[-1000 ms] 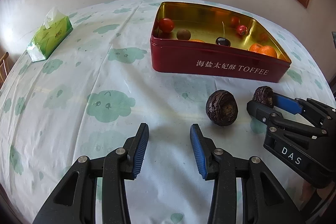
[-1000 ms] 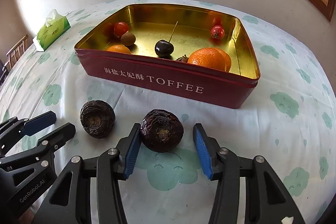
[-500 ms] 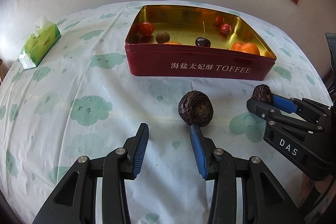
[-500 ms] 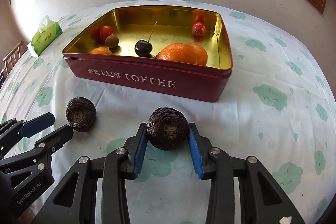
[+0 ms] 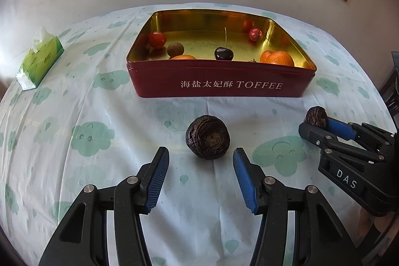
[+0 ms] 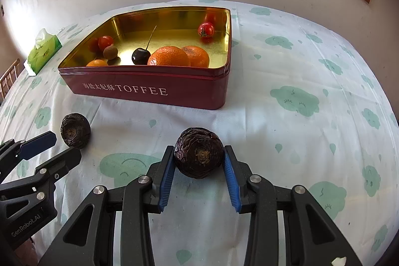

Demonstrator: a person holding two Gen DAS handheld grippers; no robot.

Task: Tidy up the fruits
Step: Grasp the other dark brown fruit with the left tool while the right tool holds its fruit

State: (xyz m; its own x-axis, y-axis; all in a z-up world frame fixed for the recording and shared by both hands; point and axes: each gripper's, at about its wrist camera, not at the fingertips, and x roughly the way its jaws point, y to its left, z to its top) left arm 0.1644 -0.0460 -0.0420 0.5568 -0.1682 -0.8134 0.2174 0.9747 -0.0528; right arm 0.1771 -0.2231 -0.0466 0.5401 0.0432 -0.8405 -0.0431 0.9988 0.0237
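Two dark wrinkled fruits lie in front of a red toffee tin (image 5: pixel 222 85) on the cloud-print cloth. My right gripper (image 6: pixel 198 150) is shut on one dark fruit (image 6: pixel 198 156); its blue pads press both sides, low over the cloth. The other dark fruit (image 5: pixel 207 140) rests on the cloth just ahead of my left gripper (image 5: pixel 200 150). That gripper's jaws are opening, and its pads stand clear of the fruit on either side. Inside the tin (image 6: pixel 149 91) are oranges (image 6: pixel 169 56), tomatoes (image 6: pixel 206 29), a dark cherry (image 6: pixel 141 56) and a small brown fruit.
A green tissue pack (image 5: pixel 38 59) lies at the far left of the table. A white wall and a wood-framed window rise behind the tin. A wooden chair back (image 6: pixel 8 79) shows past the table's left edge. The right gripper (image 5: pixel 321 126) sits near the left one's right side.
The right jaws closed onto their dark fruit. My left gripper shifted until the other fruit sits centred ahead of its tips, and its jaws have widened.
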